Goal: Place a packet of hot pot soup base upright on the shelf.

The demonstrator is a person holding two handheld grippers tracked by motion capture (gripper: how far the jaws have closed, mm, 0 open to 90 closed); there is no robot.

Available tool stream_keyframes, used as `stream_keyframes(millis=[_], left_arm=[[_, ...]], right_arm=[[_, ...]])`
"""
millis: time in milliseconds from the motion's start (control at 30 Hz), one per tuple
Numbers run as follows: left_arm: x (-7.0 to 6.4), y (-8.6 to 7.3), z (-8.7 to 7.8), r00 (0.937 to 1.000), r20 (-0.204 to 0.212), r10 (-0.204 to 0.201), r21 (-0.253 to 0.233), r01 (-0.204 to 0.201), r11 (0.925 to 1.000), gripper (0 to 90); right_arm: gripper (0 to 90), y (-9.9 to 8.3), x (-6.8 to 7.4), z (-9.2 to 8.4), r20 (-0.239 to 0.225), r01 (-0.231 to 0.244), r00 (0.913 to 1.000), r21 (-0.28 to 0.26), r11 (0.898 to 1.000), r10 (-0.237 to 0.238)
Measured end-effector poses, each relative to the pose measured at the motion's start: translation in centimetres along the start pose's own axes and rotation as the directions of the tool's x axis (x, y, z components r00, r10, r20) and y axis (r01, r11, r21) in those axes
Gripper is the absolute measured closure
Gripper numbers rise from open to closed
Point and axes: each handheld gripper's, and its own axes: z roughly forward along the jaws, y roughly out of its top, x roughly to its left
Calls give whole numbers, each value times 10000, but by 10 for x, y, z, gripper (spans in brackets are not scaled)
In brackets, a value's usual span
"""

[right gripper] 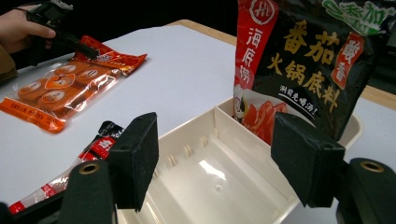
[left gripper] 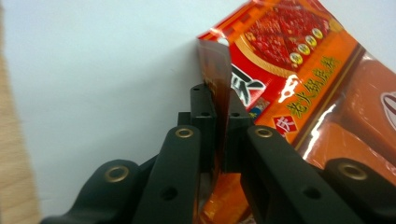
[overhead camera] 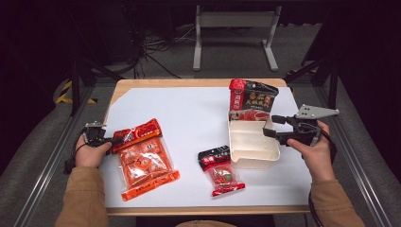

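The orange packet (overhead camera: pixel 144 158) lies flat on the white sheet (overhead camera: pixel 189 118) at the near left, its long axis running from its red header at the far left toward the near right. The left gripper (overhead camera: pixel 111 140) comes in from the packet's left side and has its jaws pinched tight on the header's corner, which the left gripper view shows folded up between them (left gripper: pixel 215 88). The cream tray (overhead camera: pixel 250 142) sits well apart to the right, with a dark pouch (overhead camera: pixel 252 101) standing upright in its far end and the rest of it bare. The right gripper (overhead camera: pixel 272 126) hangs at the tray's right rim with jaws spread wide, holding nothing. A small red sachet (overhead camera: pixel 220 171) lies between packet and tray. The left hand is plainly nearer the packet; any carry would likely run rightward to the tray.
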Motion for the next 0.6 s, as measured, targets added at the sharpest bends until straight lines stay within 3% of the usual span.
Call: stream_keyframes(millis=[267,467,600], left_arm=[[-3,2,-3,9999,-105,3,7,-3,10000,899],[-4,7,-16,9994,254,-250,-674,267,9974,900],[-11,11,-24,9998,175,-127,-1008,144,9948,900]], right_arm=[[342,0,0,0,-10,33,10000,-4,10000,-33],[463,1,0,-4,-136,7,9999,-27,10000,-7],[505,2,1,-4,-330,-81,9994,-33,10000,79]])
